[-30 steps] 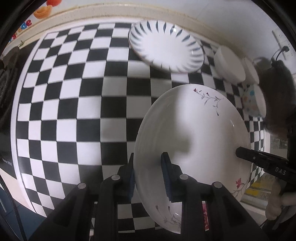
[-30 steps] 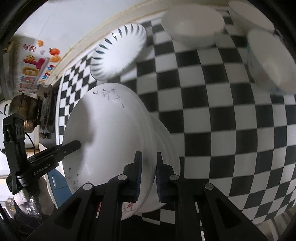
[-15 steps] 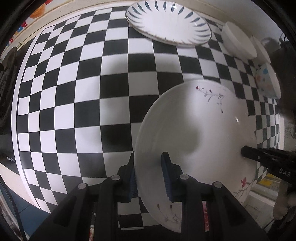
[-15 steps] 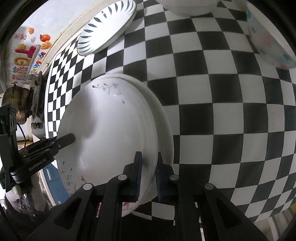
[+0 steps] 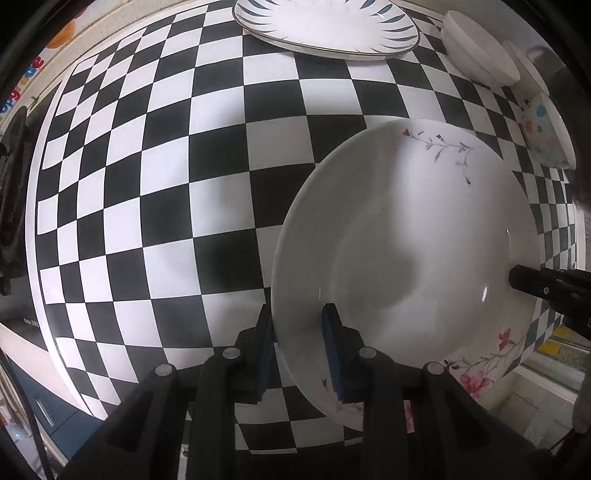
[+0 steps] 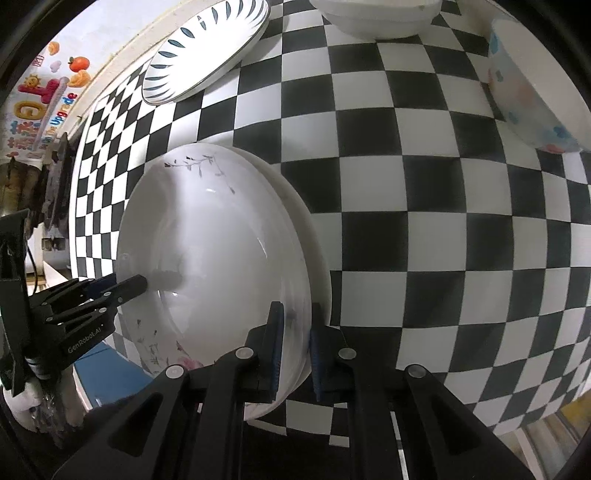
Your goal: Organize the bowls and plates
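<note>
Pinching opposite rims of the floral plate stack (image 5: 406,240) near the counter's (image 5: 147,221) front edge, both hand-held grippers (image 5: 297,347) (image 6: 295,345) grip firmly; striped plate (image 5: 325,26) and bowls (image 5: 480,48) remain unstacked along the back.

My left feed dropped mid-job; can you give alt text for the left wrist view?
The left gripper clamps the near rim of a white floral-sprig plate above the black-and-white checkered tabletop; the right gripper's finger holds the opposite rim.

Soft shadows, bright (fisheye-warped edges)
</note>
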`<state>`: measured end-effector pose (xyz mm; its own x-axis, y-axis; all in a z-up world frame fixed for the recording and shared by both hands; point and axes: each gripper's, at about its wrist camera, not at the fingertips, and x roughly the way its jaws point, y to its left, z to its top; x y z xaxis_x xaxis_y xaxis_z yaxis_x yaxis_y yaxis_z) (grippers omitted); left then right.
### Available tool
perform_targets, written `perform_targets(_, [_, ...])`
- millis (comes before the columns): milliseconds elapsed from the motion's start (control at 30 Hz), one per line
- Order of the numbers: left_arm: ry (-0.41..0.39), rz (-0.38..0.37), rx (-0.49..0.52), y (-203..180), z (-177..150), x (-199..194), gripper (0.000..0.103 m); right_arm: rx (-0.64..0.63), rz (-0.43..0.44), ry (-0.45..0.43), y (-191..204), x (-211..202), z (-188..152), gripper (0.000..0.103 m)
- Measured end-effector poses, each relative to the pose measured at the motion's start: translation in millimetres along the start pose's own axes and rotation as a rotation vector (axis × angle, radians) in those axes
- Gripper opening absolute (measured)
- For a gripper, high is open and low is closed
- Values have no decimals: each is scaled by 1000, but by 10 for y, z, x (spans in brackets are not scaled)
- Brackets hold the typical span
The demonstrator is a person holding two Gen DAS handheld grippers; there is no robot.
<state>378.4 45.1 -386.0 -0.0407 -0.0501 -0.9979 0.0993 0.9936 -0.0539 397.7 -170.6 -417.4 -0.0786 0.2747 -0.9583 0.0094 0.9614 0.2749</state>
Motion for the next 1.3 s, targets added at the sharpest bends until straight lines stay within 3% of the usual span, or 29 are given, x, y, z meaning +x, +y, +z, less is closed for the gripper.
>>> perform_targets(433, [-17, -36, -45, 140, -1, -217, 24, 77, -29, 84, 0, -32, 35, 22])
perform_targets(600, [-93, -42, -70, 239, 71, -504, 24, 85, -6, 87, -52, -127, 42, 22])
perform_targets(800, [-164, -70, -96, 346, 420, -811, 28, 40, 31, 38, 70, -444, 253, 24])
perform_targets(867, [-180, -88, -105, 378, 598, -857, 28, 14, 44, 2, 159, -589, 404, 40])
perform_targets(933, [-197, -101, -123, 416, 788, -893, 28, -12, 58, -38, 261, -721, 609, 48])
perform_targets(1100, [-200, -158, -175, 551, 1322, -888, 28, -29, 69, -124, 446, -918, 1264, 49])
perform_targets(1300, [-120, -216, -225, 731, 1827, -584, 28, -4, 58, -112, 494, -760, 2119, 49])
